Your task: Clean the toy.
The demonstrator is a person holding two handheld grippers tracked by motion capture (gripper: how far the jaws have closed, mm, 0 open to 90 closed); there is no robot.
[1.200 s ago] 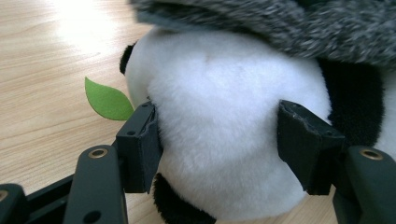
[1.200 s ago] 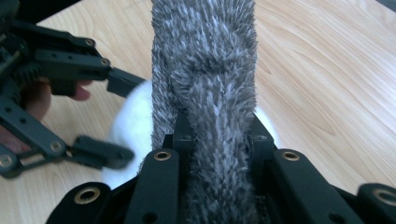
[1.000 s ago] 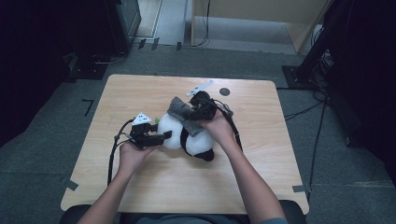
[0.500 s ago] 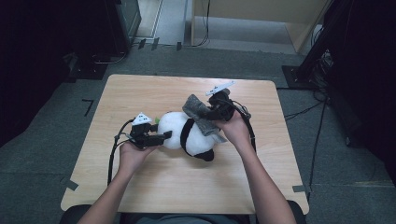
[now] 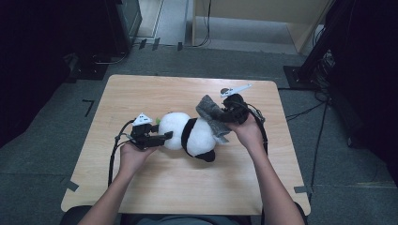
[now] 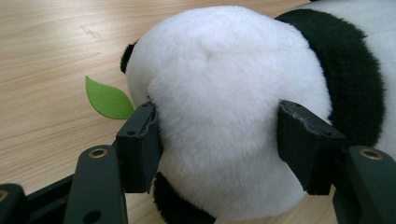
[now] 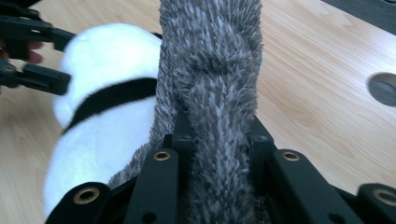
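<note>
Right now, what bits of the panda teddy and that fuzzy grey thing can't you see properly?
- Black-and-white plush panda: its face is turned away in the high view; the left gripper view shows the back of its head.
- Fuzzy grey cloth: its whole shape is unclear. The right gripper bunches it, and the right gripper view cuts it off at the top edge.
- Green felt leaf: partly behind the left gripper jaw and the panda's head.

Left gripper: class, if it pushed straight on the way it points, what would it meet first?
The left gripper already clamps the plush panda's white head, so it would press deeper into that, probably toward the black band behind.
</note>
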